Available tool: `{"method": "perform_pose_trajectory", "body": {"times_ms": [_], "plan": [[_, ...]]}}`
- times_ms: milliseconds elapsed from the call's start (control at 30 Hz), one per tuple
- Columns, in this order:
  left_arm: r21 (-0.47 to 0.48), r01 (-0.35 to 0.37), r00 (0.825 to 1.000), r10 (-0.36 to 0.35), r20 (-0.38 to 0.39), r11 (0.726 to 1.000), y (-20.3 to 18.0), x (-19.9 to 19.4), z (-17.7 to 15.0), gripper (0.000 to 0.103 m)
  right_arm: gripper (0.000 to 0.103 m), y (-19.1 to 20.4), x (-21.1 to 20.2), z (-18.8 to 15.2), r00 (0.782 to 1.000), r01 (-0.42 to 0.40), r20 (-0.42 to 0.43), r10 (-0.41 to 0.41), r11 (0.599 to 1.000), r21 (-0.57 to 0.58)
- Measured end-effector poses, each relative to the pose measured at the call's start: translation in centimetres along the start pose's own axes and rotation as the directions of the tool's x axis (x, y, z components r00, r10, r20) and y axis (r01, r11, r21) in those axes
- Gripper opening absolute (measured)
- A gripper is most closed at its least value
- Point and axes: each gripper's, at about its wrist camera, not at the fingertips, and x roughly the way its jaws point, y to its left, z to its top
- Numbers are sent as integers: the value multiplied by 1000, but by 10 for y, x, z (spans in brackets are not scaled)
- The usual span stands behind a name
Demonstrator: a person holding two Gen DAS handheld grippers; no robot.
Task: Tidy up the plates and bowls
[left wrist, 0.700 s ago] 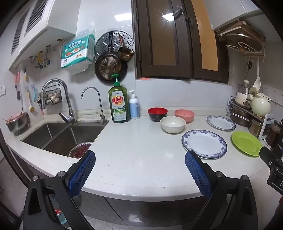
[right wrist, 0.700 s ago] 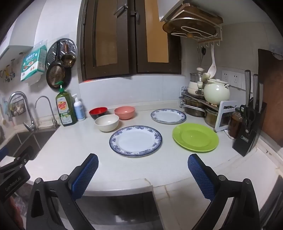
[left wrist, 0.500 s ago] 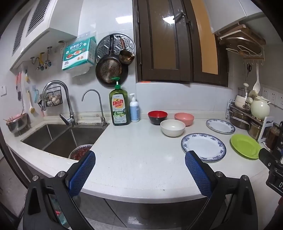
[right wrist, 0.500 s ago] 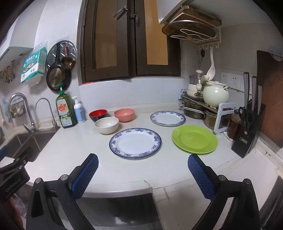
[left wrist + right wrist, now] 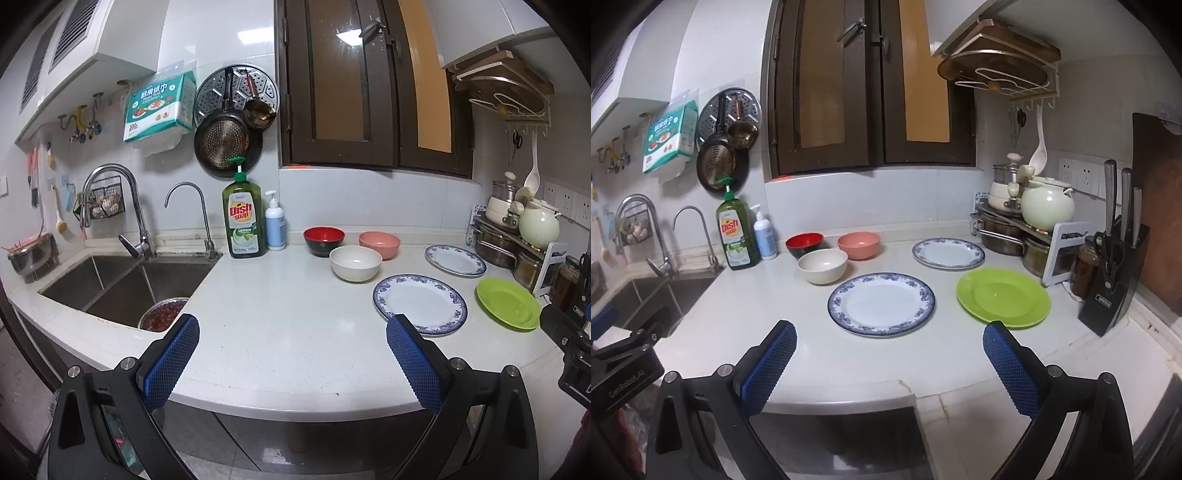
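Both grippers are hovering at the near edge of the counter (image 5: 746, 295), short of all the dishes, so by my judgement nothing is gathered yet and the approach is only beginning. The left gripper (image 5: 291, 354) is standing with its jaws spread wide and empty; the white bowl (image 5: 355, 263) is lying ahead and slightly right of its gap, with the red bowl (image 5: 324, 240) and pink bowl (image 5: 379, 244) just beyond it. The right gripper (image 5: 888, 354) is likewise gaping fully and carrying nothing; the large blue-rimmed plate (image 5: 881, 303) is sitting straight ahead between its jaws, the green plate (image 5: 1003, 297) ahead beyond the right jaw, and the small blue-rimmed plate (image 5: 948, 253) farther ahead. To do this well, I would be bringing the right jaws in low and level so one pad is slipping under a plate's rim while the other is closing on top, since flat plates offer little else to pinch; the bowls would be nesting more safely if taken by the wall and lowered squarely. The undersides of the plates are hidden, so how much rim clearance there is cannot be told. The left gripper's body is showing only partly at the lower left of the right view, and the knife block (image 5: 1113, 284) is standing close beyond the right jaw's side.
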Motion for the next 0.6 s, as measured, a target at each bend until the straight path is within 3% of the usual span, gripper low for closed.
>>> {"method": "perform_pose_trajectory", "body": {"times_ms": [600], "plan": [[13,10,1000,-10,19,1000,-4,-7,2,103,102,-2,-3,1,1000,5,10,-5,1000,8]]}}
